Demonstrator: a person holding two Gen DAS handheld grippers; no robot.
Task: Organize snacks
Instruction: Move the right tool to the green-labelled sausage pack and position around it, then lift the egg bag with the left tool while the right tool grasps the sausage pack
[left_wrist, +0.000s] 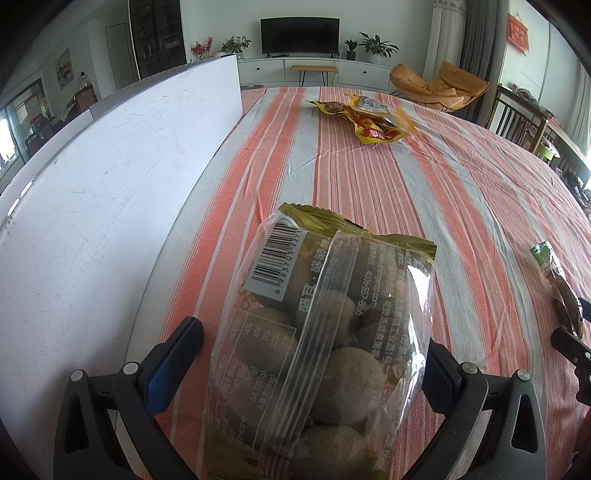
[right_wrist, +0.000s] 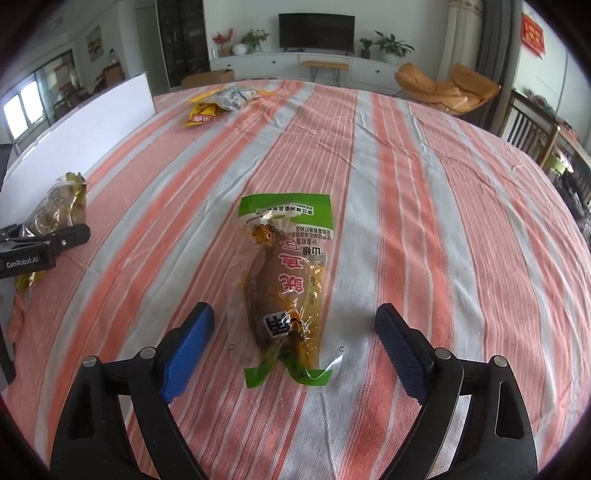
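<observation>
In the left wrist view, the left tongs (left_wrist: 314, 354) were spread wide around a clear bag of round snacks (left_wrist: 325, 332), and I could not tell if the pads touched it; a white board (left_wrist: 110, 177) stood on the left and a yellow pack (left_wrist: 373, 122) lay far off on the striped counter (left_wrist: 461, 192). In the right wrist view, the right tongs (right_wrist: 295, 343) were spread wide with a green pack (right_wrist: 288, 291) lying flat on the counter between the pads, not touching them.
</observation>
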